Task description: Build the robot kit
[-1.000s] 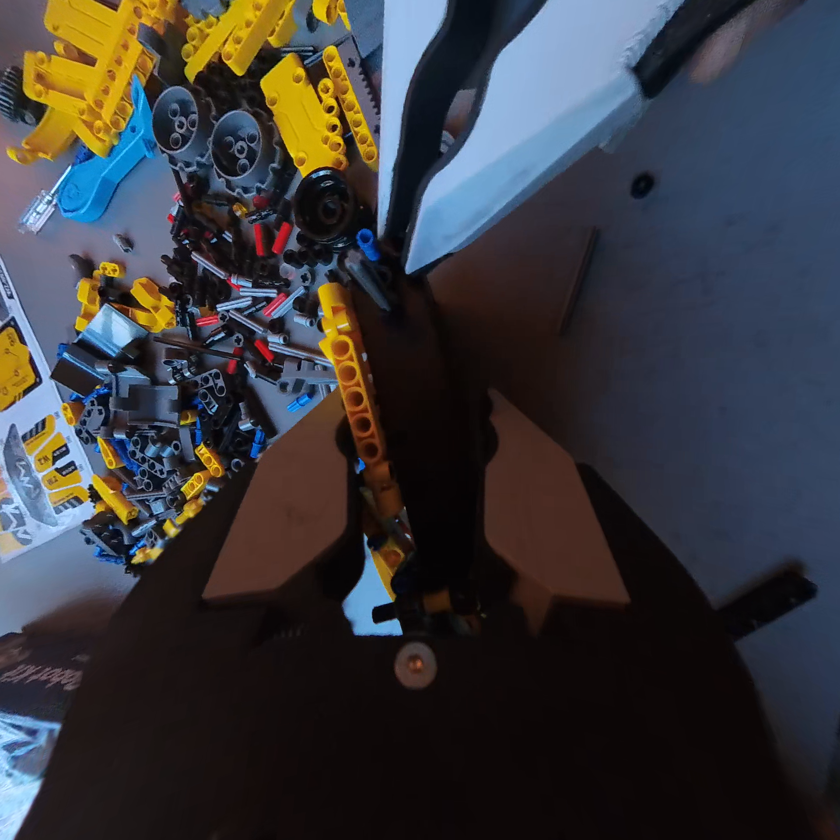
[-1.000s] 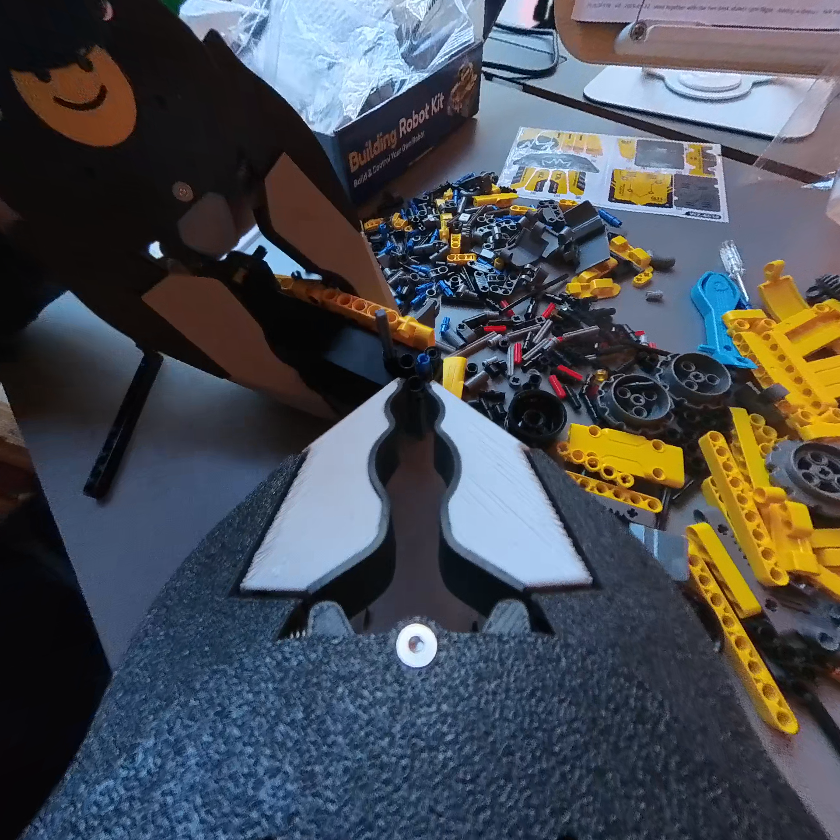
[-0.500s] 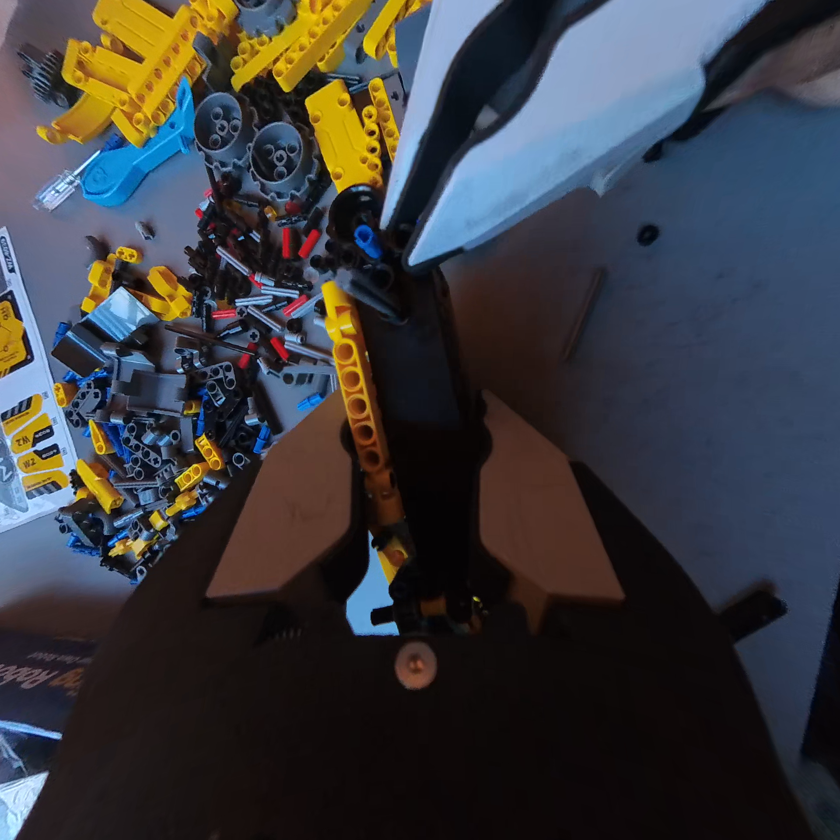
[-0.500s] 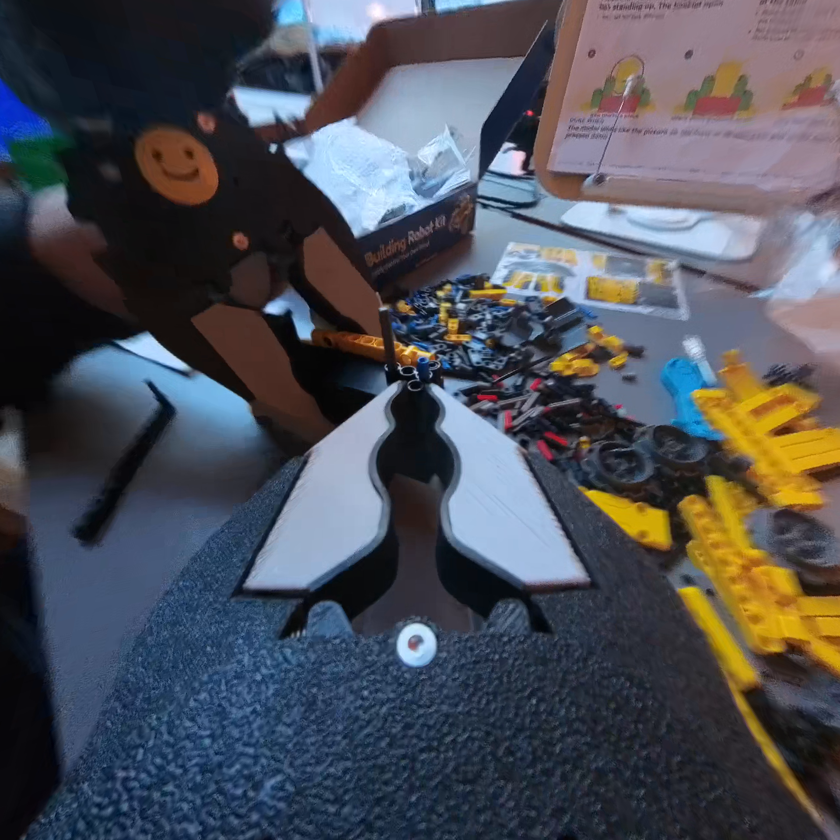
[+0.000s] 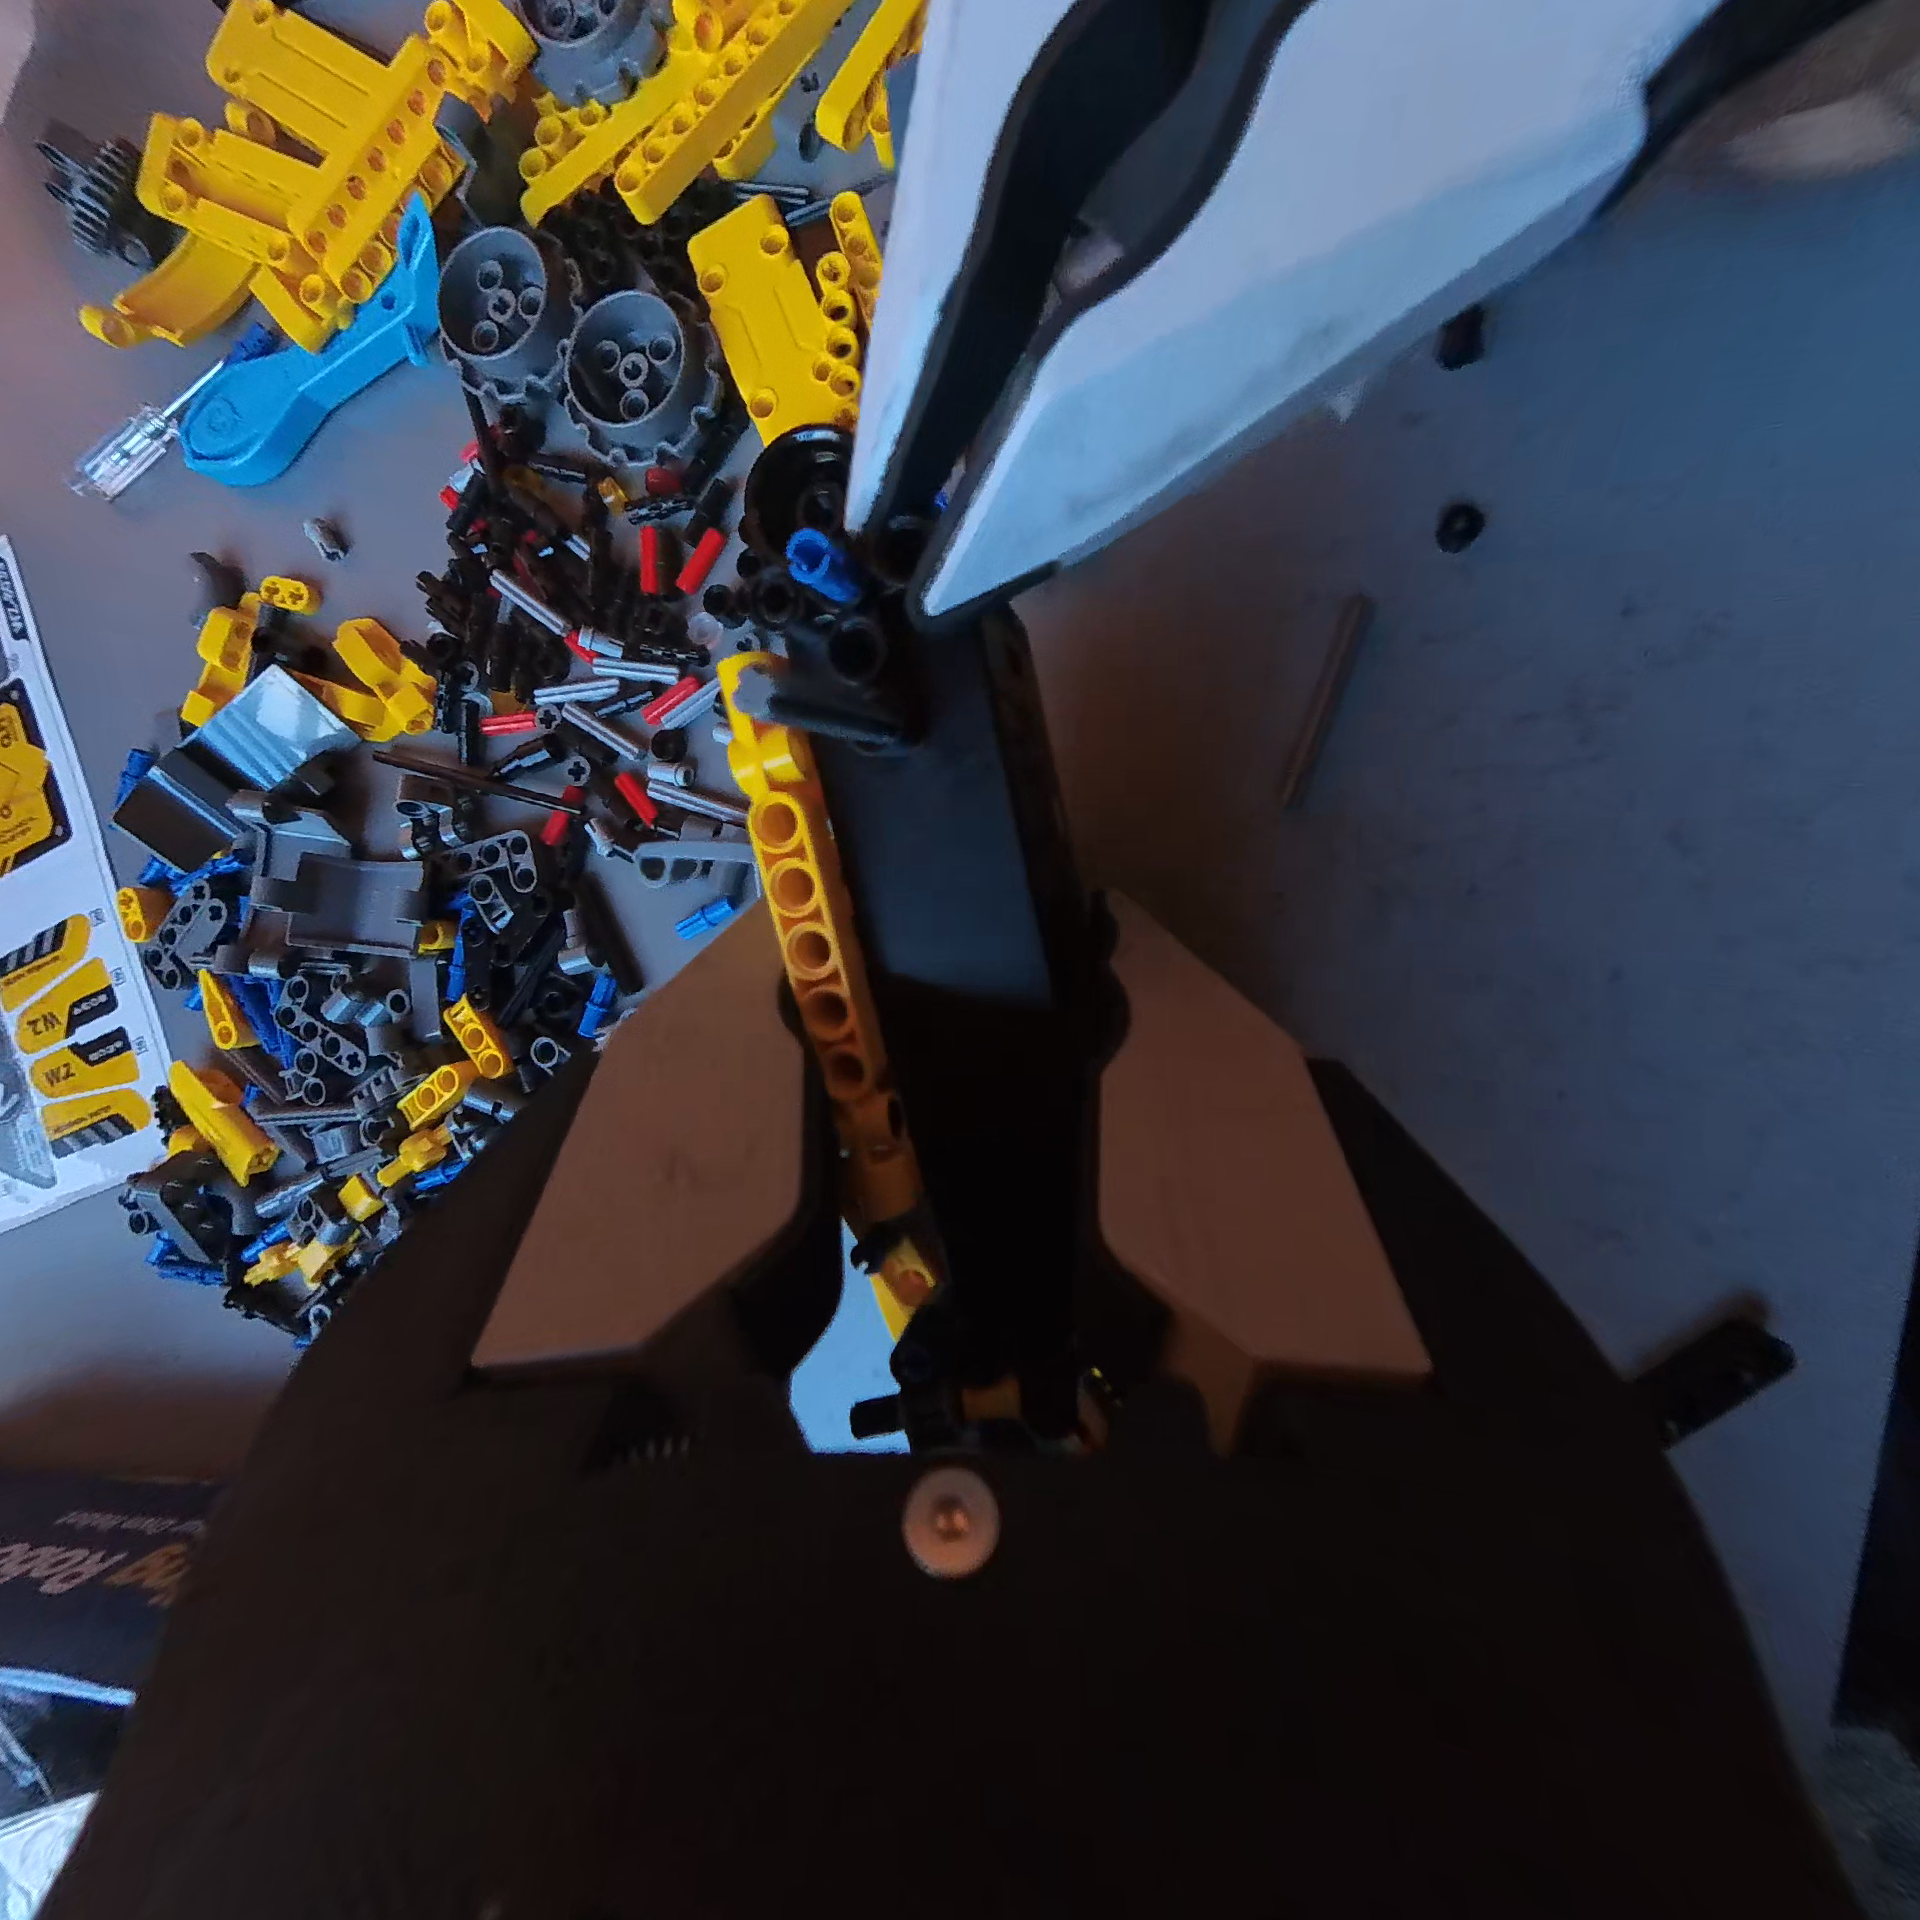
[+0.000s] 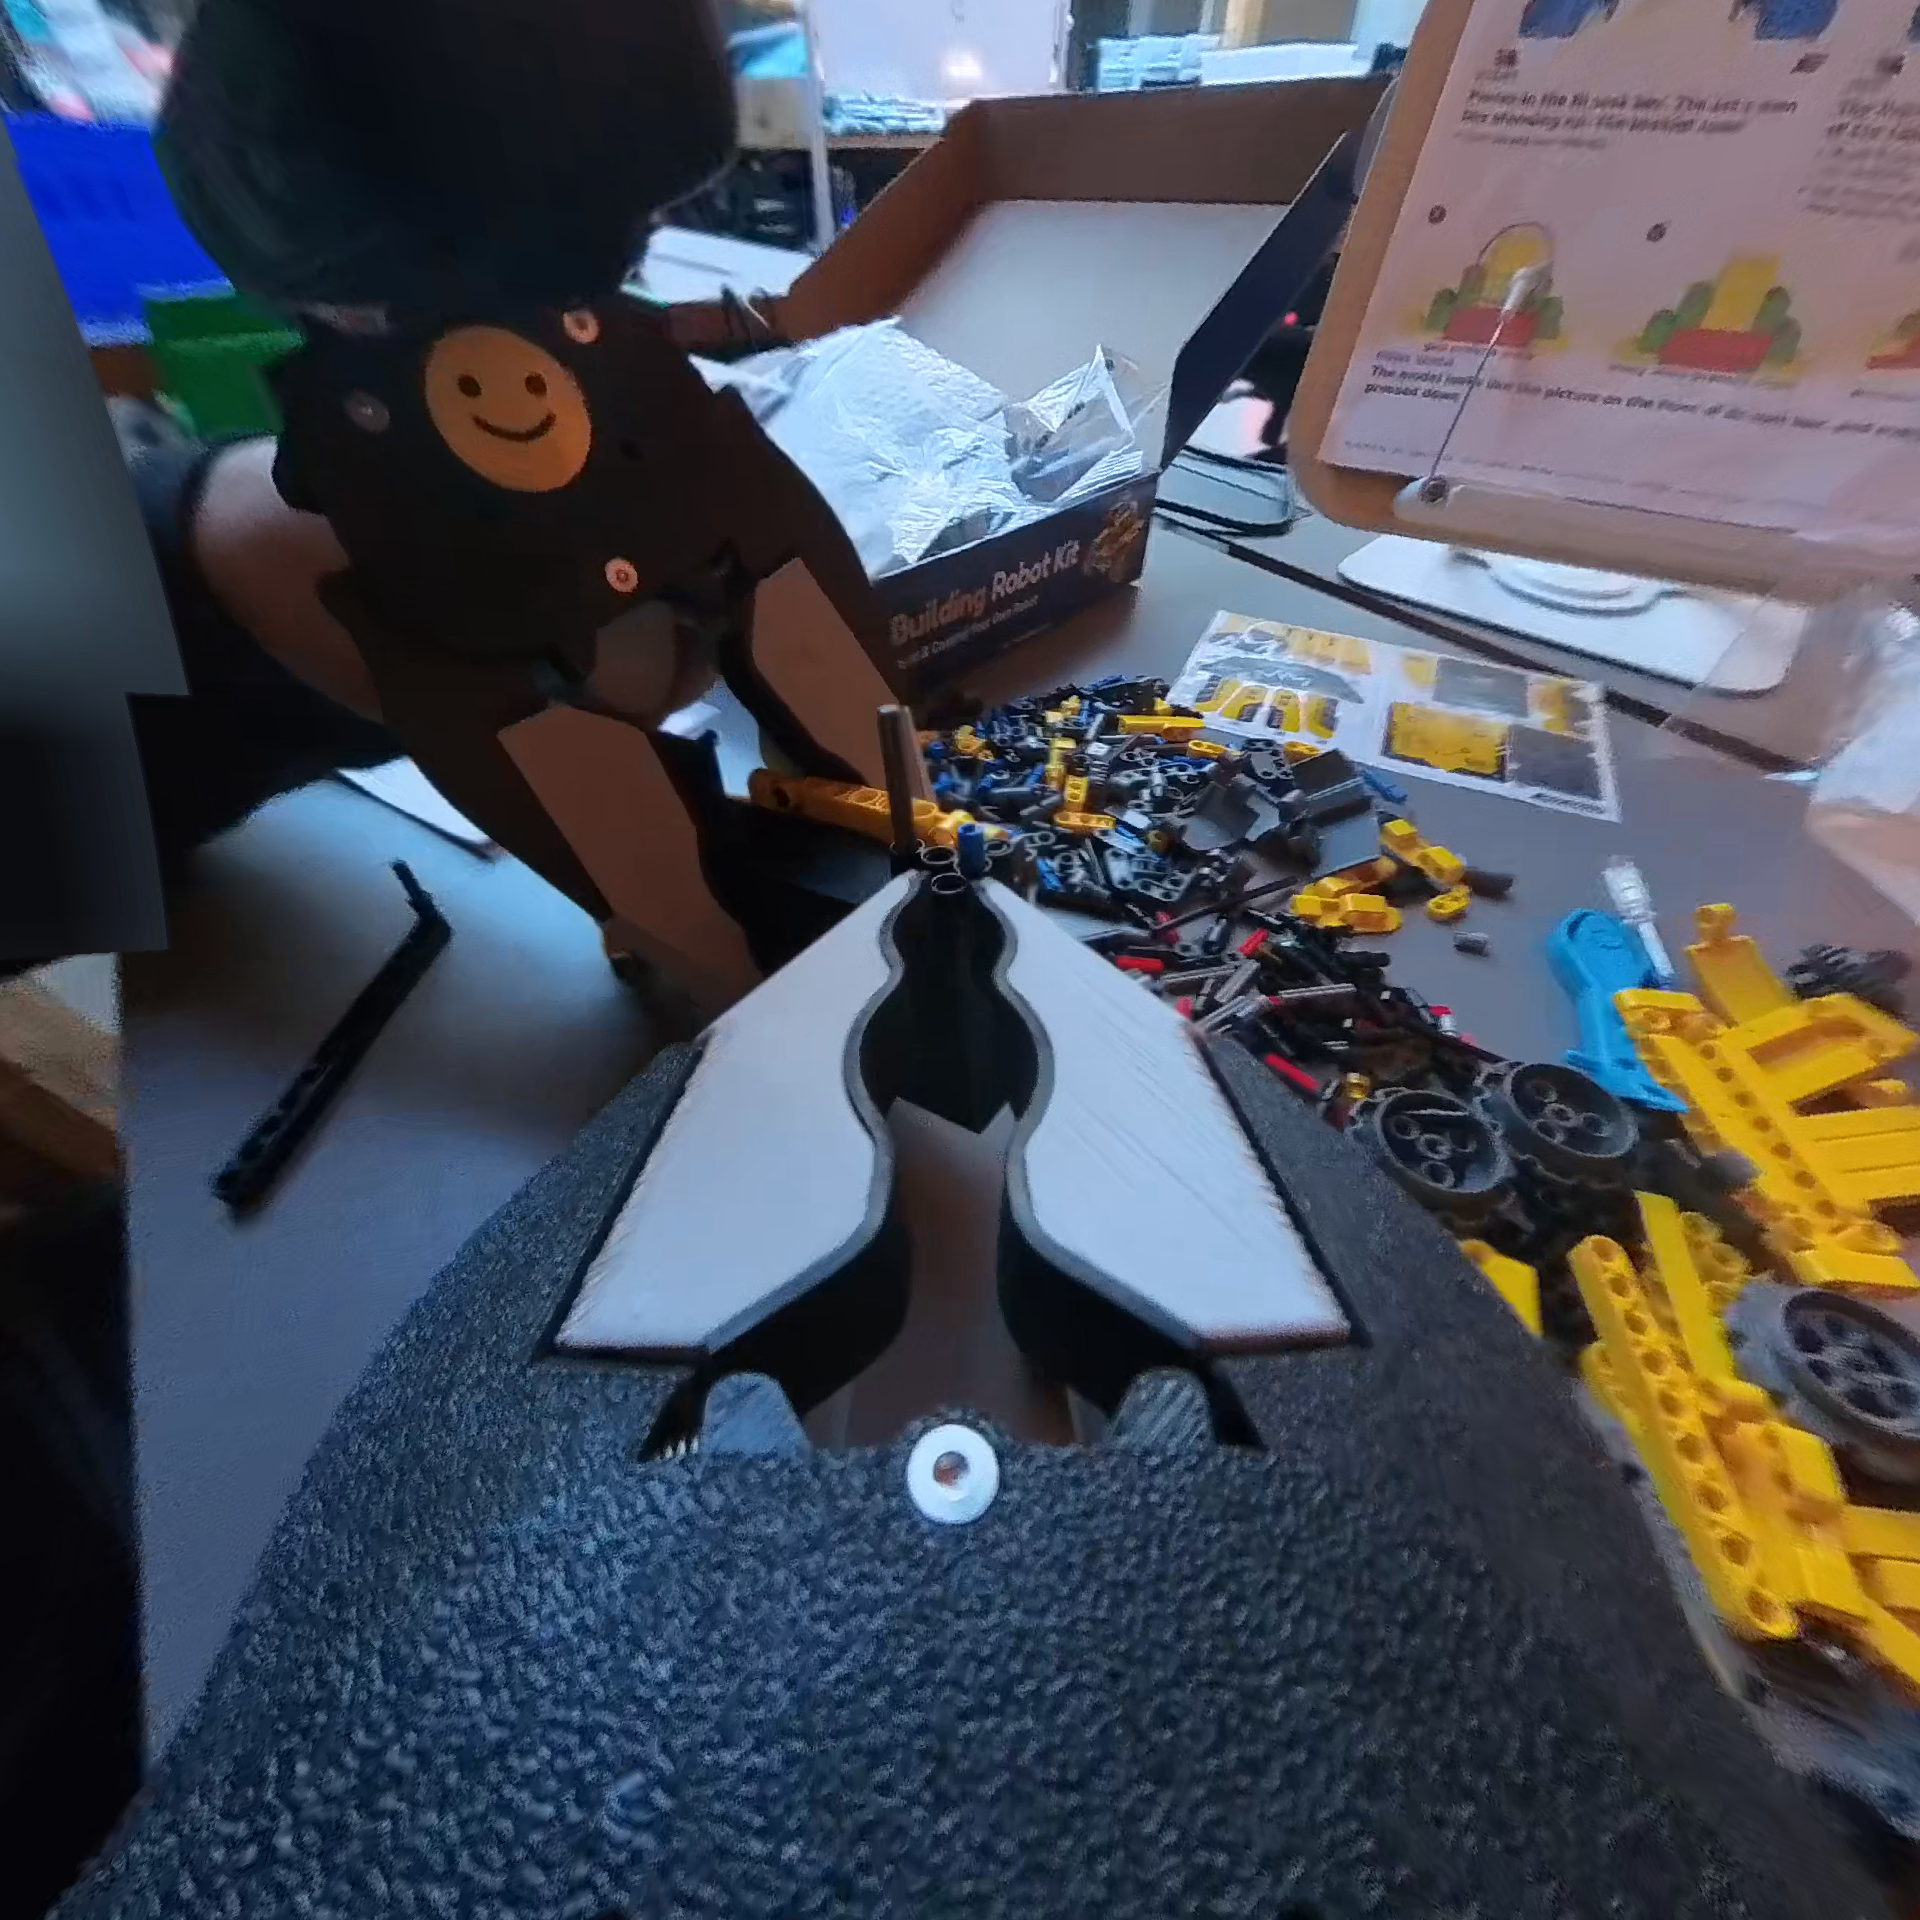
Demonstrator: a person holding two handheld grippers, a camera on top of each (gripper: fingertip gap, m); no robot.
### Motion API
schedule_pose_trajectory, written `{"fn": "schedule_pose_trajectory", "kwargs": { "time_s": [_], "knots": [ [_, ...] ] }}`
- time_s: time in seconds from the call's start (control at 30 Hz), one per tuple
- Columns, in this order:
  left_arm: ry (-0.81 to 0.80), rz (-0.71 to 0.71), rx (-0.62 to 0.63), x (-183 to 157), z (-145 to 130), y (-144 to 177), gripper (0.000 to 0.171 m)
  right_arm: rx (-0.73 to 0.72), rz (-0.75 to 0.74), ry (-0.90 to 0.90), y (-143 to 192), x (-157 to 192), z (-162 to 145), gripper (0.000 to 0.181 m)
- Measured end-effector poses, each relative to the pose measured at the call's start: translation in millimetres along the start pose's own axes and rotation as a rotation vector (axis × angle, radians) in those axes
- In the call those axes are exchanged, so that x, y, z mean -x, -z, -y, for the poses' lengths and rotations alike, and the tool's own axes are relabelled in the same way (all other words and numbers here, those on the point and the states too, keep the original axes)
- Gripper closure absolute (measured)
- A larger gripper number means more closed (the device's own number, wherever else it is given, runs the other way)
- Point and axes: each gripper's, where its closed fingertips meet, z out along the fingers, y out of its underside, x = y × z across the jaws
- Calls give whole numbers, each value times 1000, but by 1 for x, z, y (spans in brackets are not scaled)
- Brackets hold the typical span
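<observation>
My left gripper [image 5: 935,935] is shut on a brick assembly: a long yellow holed beam [image 5: 805,904] beside a black panel [image 5: 935,831]. It holds the assembly above the grey table. My right gripper [image 5: 894,561], with white fingers, comes in from the far side and is shut on the assembly's far end, a black connector cluster [image 5: 842,665] with a blue pin [image 5: 816,556]. In the right wrist view my right gripper [image 6: 948,883] pinches that cluster. A dark axle [image 6: 896,769] stands up just beyond it. The left gripper [image 6: 727,821] faces it, holding the yellow beam [image 6: 831,800].
A pile of small loose parts [image 5: 540,727], grey wheels [image 5: 623,364], yellow pieces [image 5: 312,177], a blue tool [image 5: 312,395] and a sticker sheet [image 5: 52,987] lie to the left. A long black beam [image 6: 332,1049], an open kit box [image 6: 997,520] and an instruction stand [image 6: 1610,260] are nearby.
Both grippers keep their hold on the assembly. The right gripper's view has tilted upward, so the box and the instruction stand show more. The parts pile has shifted in the left view.
</observation>
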Motion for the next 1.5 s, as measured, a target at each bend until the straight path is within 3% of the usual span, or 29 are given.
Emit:
{"fn": "schedule_pose_trajectory", "kwargs": {
  "time_s": [0.33,0.5,0.63,0.7,0.8,0.87,1.07,1.23,1.33,1.5],
  "knots": [
    [8,5,-9,1,0,1,125,-48,139,-222,0,3,6,178],
    [11,-28,-5,-2,-4,6,125,14,272,-454,-3,9,0,175],
    [-18,-264,-20,-29,-15,15,128,204,323,-222,7,36,-12,175],
    [-40,-370,-31,-42,-19,20,127,229,269,-123,20,33,-6,174],
    [-26,-339,11,-36,-31,19,127,262,166,-22,53,18,0,173],
    [-37,-302,8,-34,-36,24,127,302,182,13,78,24,-9,170],
    [3,-131,-58,-10,-38,39,127,503,204,106,106,51,-87,181],
    [21,-80,-78,-14,-35,51,127,522,283,112,88,63,-106,181],
    [15,-66,-61,-19,-37,54,127,560,204,242,67,42,-113,180],
    [7,-104,-66,-31,-37,66,127,548,147,261,57,6,-109,181]
  ]
}}
